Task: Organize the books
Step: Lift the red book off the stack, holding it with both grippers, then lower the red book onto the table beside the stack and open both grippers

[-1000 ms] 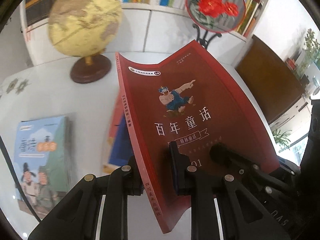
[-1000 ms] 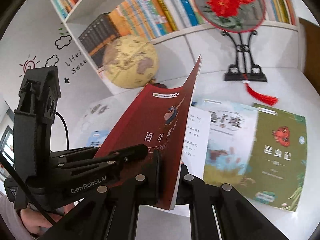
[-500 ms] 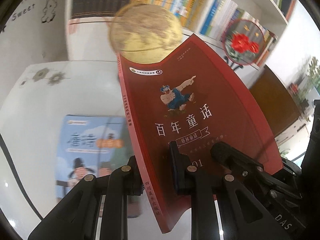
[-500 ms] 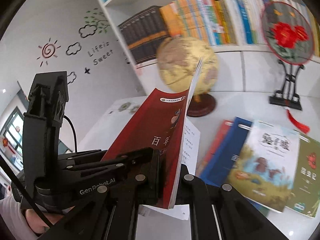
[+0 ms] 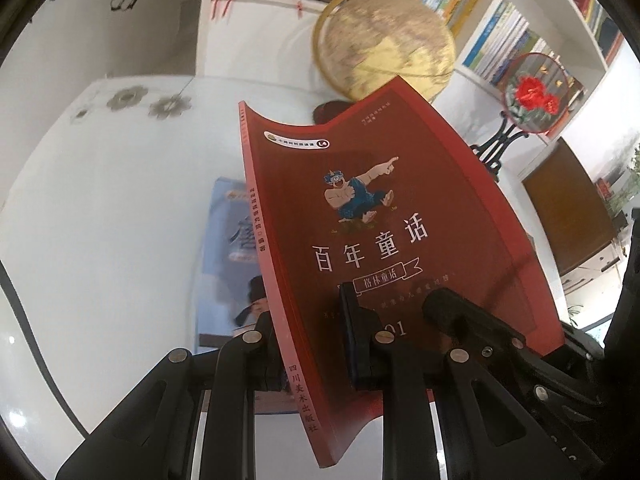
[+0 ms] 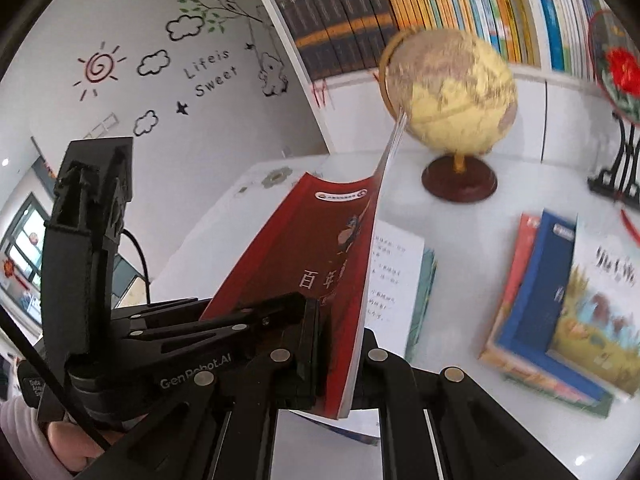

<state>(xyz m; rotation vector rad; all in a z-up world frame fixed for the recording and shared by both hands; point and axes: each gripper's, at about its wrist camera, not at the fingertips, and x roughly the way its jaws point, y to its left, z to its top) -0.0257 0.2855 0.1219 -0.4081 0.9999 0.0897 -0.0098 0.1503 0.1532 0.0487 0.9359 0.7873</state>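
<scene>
Both hand-held grippers clamp the same red book [image 5: 384,216], held off the tabletop [image 5: 100,220]. Left hand-held gripper [image 5: 312,344] pinches the lower edge near the spine, one finger [image 5: 360,344] flat on the front cover, the other behind it. Right hand-held gripper [image 6: 340,356] is closed on the lower edge nearer the open side; seen from the right wrist view the book [image 6: 320,264] stands almost edge-on, cover facing left, pages fanning slightly at the top. In that view the left unit's black body shows at left, w/ a hand [image 6: 76,444] and pale sleeve at the bottom corner.

Book cover is dark red w/ white Chinese title, a small cartoon figure pointing, and an oval badge near the top. Cover bows a little.

Under the red book, flat on the tabletop, lies a light blue book [image 5: 228,248], partly hidden. To the right in the right wrist view, a loose stack of books [image 6: 560,312] lies flat, blurred: red, blue, and an illustrated one on top.

Farther back stands a yellowish globe [image 6: 452,92] on a dark round base, then a round fan w/ red flower [image 5: 534,94] on a black stand. Behind: white bookshelf [image 6: 440,8] packed w/ upright books, and a wall w/ sun, cloud and tree decals.
</scene>
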